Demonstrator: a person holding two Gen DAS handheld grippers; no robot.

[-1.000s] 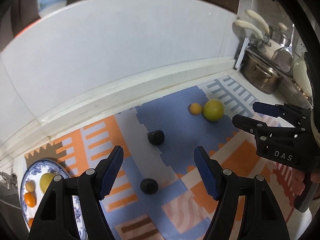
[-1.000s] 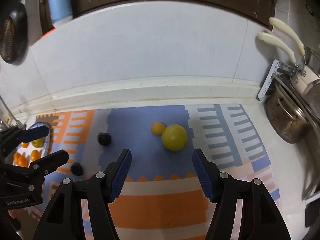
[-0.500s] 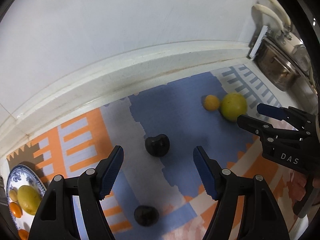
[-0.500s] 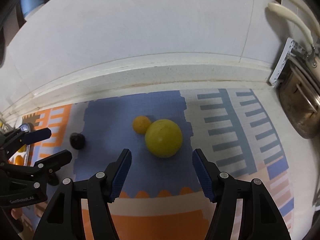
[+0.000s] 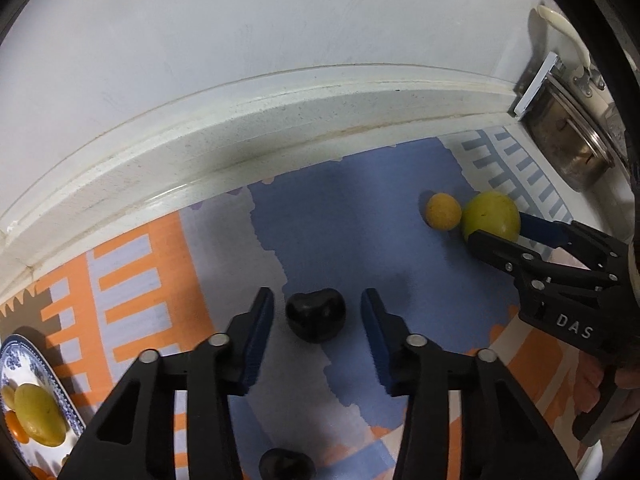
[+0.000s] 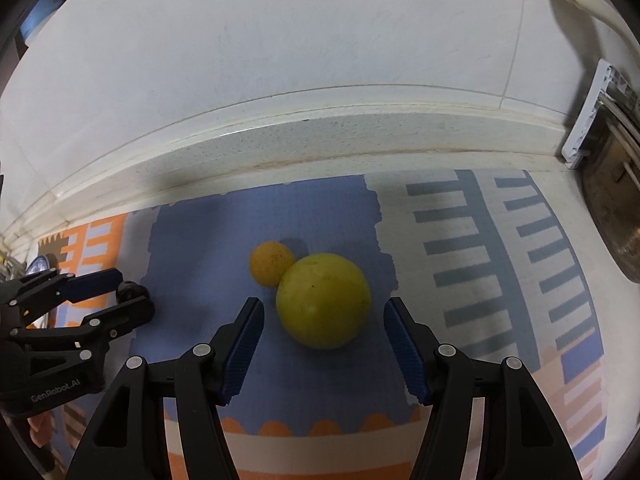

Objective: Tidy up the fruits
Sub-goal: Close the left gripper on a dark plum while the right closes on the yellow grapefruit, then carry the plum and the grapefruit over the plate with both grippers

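Part of the sorting looks done: the plate point(image 5: 60, 396) at far left already holds several fruits. Four remain on the mat point(image 5: 360, 220). The left gripper point(image 5: 317, 314) has just been closing round a dark fruit point(image 5: 315, 314) (gaps still show); the right gripper point(image 6: 323, 322) straddles the yellow-green fruit point(image 6: 323, 300), pads clear, orange fruit point(image 6: 271, 262) touching it, another dark fruit point(image 5: 286, 465) nearest

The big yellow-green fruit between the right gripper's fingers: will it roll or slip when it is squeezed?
The yellow-green fruit looks round and smooth, so it could roll on the flat mat. It touches the small orange fruit, which may be nudged away. The right gripper is not yet touching it.
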